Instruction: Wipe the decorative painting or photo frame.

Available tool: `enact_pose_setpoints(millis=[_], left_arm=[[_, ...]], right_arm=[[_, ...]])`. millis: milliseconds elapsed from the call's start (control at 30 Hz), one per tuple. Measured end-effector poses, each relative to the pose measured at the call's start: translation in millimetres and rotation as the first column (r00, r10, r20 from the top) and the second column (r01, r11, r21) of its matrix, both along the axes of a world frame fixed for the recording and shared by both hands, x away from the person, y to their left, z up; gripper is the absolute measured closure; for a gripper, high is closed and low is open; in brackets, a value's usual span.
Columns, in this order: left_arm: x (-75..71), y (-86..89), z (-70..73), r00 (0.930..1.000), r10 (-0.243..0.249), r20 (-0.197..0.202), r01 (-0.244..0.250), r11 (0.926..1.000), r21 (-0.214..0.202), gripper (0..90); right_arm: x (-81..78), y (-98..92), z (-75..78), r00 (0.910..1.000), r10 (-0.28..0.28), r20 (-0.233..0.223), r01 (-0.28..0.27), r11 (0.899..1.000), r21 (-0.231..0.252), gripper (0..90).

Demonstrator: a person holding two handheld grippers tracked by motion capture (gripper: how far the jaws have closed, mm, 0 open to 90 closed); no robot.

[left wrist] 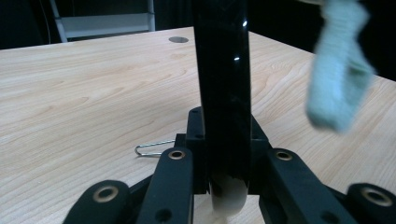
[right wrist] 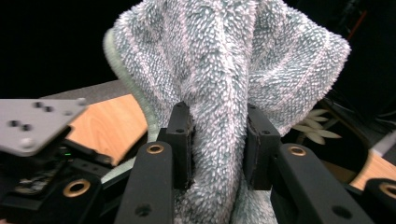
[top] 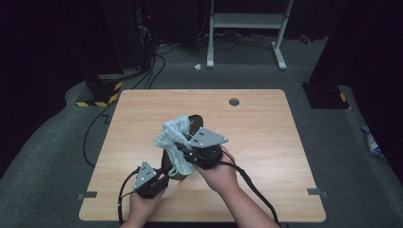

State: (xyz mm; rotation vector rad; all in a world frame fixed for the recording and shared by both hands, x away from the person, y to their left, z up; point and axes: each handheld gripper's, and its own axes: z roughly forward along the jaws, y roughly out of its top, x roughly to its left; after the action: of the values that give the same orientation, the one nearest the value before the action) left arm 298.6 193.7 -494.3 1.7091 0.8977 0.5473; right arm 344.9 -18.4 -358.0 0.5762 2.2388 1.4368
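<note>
Pinching a fluffy pale-green microfibre cloth [right wrist: 224,70] between right gripper [right wrist: 217,140] pads, bunched above a wood-grain table [top: 266,142]; left gripper [left wrist: 223,140] clamped on a glossy black plate [left wrist: 222,70] held edge-up.

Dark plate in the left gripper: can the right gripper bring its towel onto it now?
Probably yes. The right gripper is shut on the towel right beside the dark plate, which the left gripper holds up on edge; nothing stands between them.
</note>
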Motion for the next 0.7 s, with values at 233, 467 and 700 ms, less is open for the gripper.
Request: enact_pose_setpoints(millis=[233, 467, 700], left_arm=[[1.0, 1.5, -0.4, 0.9999, -0.003, -0.010, 0.003, 0.9999, -0.016, 78.8], [1.4, 1.0, 0.1, 1.0000, 0.001, -0.006, -0.001, 0.9999, -0.013, 78.8], [3.1, 0.5, 0.1, 1.0000, -0.003, -0.001, 0.003, 1.0000, -0.007, 78.7]], right_arm=[[20.1, -10.7, -0.8, 0.9981, -0.056, -0.026, 0.057, 0.998, 0.018, 68.0], [52.9, -32.6, -8.4, 0.9876, -0.145, -0.059, 0.146, 0.989, 0.008, 67.9], [59.9, -38.0, -11.7, 0.9853, -0.162, -0.054, 0.163, 0.987, 0.011, 67.9]])
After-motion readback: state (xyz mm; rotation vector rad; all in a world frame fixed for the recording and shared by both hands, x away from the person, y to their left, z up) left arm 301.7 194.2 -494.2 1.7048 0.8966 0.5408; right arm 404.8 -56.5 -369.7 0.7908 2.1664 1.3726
